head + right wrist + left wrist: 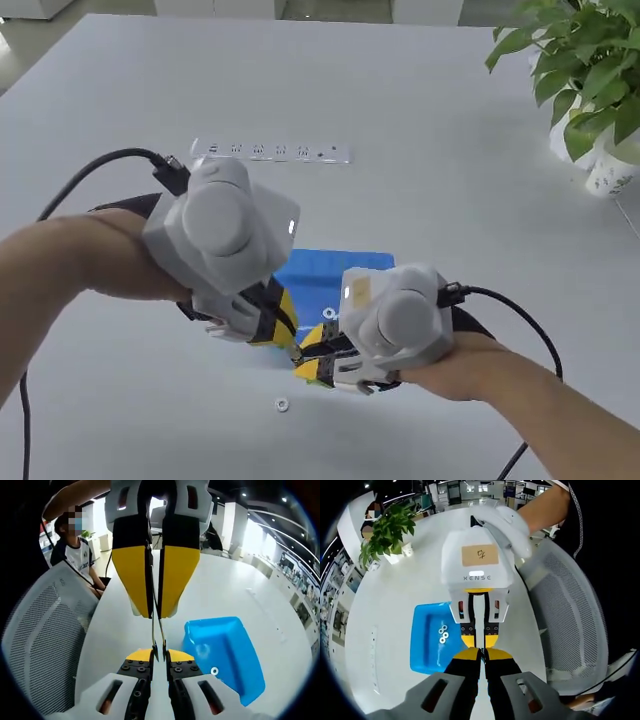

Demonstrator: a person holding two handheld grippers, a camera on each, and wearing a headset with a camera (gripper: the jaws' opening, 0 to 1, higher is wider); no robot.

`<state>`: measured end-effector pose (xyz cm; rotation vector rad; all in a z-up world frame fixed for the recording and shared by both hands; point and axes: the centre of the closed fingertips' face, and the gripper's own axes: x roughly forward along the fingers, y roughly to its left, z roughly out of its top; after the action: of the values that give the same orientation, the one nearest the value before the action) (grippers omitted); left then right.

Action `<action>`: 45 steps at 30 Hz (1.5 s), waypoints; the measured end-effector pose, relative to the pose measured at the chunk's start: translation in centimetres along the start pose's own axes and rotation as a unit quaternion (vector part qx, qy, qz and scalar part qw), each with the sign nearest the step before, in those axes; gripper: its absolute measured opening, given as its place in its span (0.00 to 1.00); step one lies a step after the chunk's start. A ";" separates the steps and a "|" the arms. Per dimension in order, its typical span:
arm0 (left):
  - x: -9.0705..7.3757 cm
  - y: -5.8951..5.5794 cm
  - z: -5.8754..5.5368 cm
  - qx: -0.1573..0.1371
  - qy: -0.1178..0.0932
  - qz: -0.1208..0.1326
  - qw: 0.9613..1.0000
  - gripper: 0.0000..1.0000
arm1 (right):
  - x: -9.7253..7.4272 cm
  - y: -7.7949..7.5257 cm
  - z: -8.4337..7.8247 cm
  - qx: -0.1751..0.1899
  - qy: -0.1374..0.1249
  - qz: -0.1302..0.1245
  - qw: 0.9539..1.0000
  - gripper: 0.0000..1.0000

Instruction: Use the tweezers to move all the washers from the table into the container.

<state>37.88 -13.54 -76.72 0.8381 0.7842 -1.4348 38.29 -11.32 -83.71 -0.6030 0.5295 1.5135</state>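
the tweezers [152, 630] run lengthwise from the left gripper [481, 655], whose jaws are clamped on them, to the right gripper [159, 656], whose jaws sit narrowly either side of their end; whether these squeeze i cannot tell. one washer [282, 404] lies on the table [420, 120] near the right gripper, on the person's side, with the blue container [320, 275] beyond the grippers.

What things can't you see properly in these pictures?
- Head view: the tweezers are mostly hidden behind the left hand-held gripper and right hand-held gripper, which also cover the blue container's near side.
- Right gripper view: the tweezers' tips are too thin to tell if they hold anything.
- Left gripper view: the washers in the container are too small to count surely.
- Head view: the potted plant is cut off by the right edge.
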 end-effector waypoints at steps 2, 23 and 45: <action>0.1 -0.1 -0.2 -0.001 0.002 -0.001 1.000 0.07 | 0.2 0.2 -0.1 0.002 0.000 0.002 1.000 0.11; 1.4 -1.8 -1.7 -0.025 0.005 -0.021 0.999 0.07 | 2.2 2.4 -0.8 0.017 -0.002 0.030 0.999 0.11; 2.6 -2.2 -2.9 -0.036 0.008 -0.031 0.999 0.07 | 3.7 3.0 -1.6 0.031 0.004 0.050 0.998 0.12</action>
<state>35.81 -12.27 -80.45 0.7757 0.8762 -1.4476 35.34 -9.63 -87.46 -0.5404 0.6179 1.5841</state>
